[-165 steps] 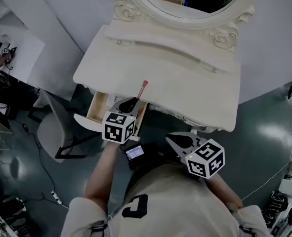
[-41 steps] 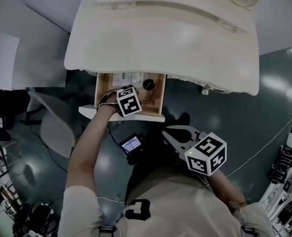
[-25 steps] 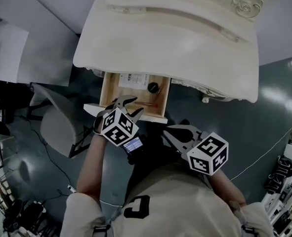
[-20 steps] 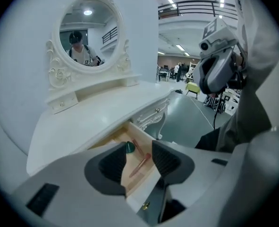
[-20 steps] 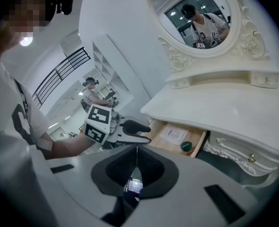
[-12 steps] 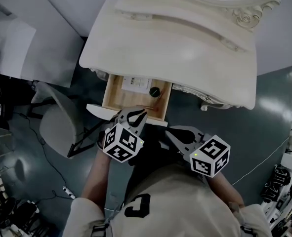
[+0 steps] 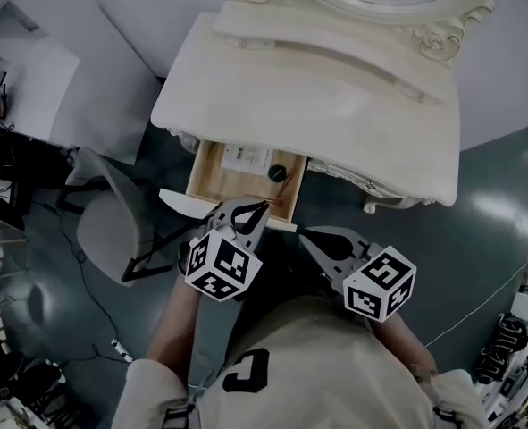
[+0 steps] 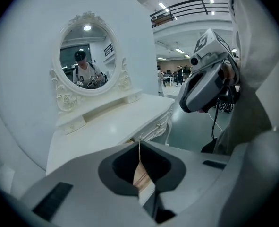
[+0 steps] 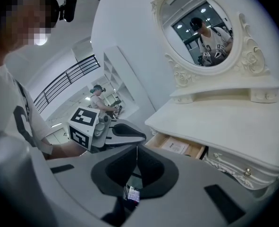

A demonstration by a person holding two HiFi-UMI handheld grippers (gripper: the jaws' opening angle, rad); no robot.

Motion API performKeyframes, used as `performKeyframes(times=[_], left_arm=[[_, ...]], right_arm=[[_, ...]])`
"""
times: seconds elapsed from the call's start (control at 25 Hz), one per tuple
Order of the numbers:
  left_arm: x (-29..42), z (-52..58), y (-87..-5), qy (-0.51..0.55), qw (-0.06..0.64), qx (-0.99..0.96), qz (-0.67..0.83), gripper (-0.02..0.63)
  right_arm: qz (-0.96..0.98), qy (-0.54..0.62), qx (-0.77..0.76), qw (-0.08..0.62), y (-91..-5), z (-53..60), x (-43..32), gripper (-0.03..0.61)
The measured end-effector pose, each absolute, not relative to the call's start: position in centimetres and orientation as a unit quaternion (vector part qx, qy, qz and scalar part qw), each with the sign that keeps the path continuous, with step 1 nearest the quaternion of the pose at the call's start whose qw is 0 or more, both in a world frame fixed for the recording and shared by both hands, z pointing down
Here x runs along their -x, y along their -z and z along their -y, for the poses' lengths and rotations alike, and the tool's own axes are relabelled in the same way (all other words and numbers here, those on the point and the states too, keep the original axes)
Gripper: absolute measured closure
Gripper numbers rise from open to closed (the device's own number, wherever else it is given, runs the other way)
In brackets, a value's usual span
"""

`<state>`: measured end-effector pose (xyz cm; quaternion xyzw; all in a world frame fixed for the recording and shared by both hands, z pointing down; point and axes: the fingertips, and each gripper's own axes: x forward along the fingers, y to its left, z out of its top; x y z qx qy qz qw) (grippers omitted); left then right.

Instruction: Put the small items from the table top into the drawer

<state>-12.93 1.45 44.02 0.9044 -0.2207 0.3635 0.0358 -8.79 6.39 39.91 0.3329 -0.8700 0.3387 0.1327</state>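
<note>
Drawer [image 7: 221,182] sticks out open from the table's [image 7: 335,105] front edge, with a white card [image 7: 246,156] and a black round thing [image 7: 277,173] inside. Its long axis runs from the table toward me, front panel nearest. My left claw [image 7: 262,208], jaws just closed on nothing, hovers right at that front and is the nearer one. My right claw [image 7: 304,235], also together and empty, sits further out from the table.

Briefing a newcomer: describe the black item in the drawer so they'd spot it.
Below the white dressing table, one wooden drawer stands open. Near its right wall lies the black item, beside a white card; it alone is dark and round.
</note>
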Motion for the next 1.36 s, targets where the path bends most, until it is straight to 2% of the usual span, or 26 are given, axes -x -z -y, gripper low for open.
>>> performKeyframes(times=[0.64, 0.88, 1.0, 1.36], left_arm=[[3.9, -7.1, -38.7, -0.335, 0.027, -0.902, 0.27, 0.551], [-0.3, -9.6, -37.6, -0.288, 0.055, -0.918, 0.268, 0.551], [-2.1, -10.9, -37.5, -0.295, 0.046, -0.917, 0.263, 0.551], [-2.5, -12.8, -36.7, -0.316, 0.042, -0.904, 0.285, 0.551]], right_arm=[[0.904, -0.282, -0.308, 0.095, -36.6, -11.1, -0.5, 0.551], [0.904, -0.278, -0.315, 0.084, -36.7, -13.3, -4.6, 0.551], [0.903, -0.283, -0.315, 0.076, -36.9, -14.4, -6.2, 0.552], [0.909, -0.289, -0.292, 0.073, -36.9, -16.1, -7.8, 0.552]])
